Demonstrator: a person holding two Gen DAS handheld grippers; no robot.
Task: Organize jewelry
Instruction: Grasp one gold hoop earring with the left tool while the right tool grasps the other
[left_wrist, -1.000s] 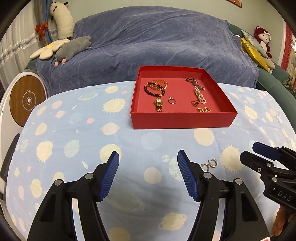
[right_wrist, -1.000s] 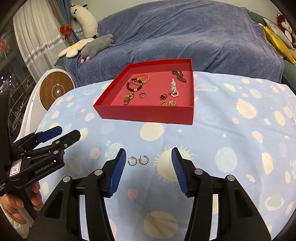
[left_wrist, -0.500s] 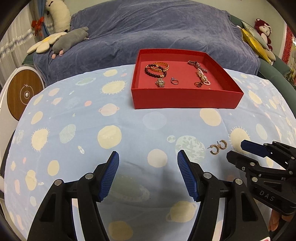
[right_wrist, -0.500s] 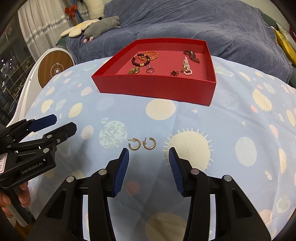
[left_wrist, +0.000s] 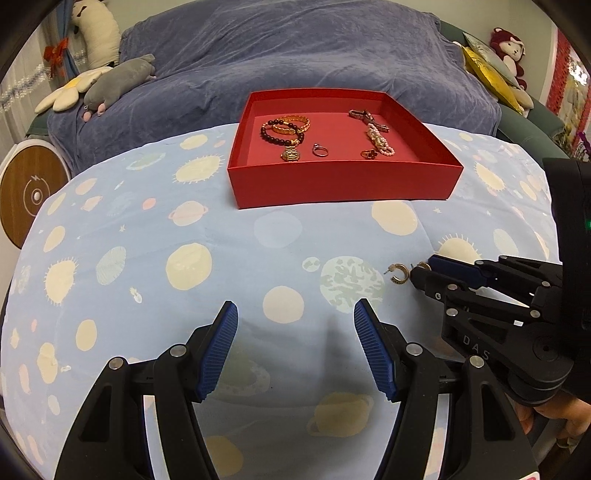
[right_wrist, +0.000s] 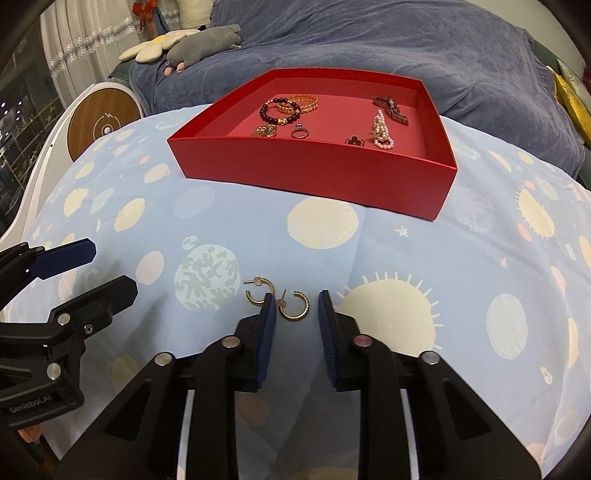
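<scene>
Your right gripper (right_wrist: 295, 314) is low over the cloth (right_wrist: 406, 258). Its jaws are partly open, with one gold hoop (right_wrist: 294, 306) lying between the tips, and they are not squeezing it. The second hoop (right_wrist: 259, 291) lies just outside the left jaw, close to its tip. The red tray (right_wrist: 314, 173) sits far ahead of the jaws, with bracelets (right_wrist: 288, 107), a ring (right_wrist: 299, 131) and pearls (right_wrist: 382, 133) inside.

Your left gripper (left_wrist: 295, 332) has its jaws wide open and holds nothing. Only cloth lies between them. The hoops are off to the right of its jaws, by your right gripper's tips.
</scene>
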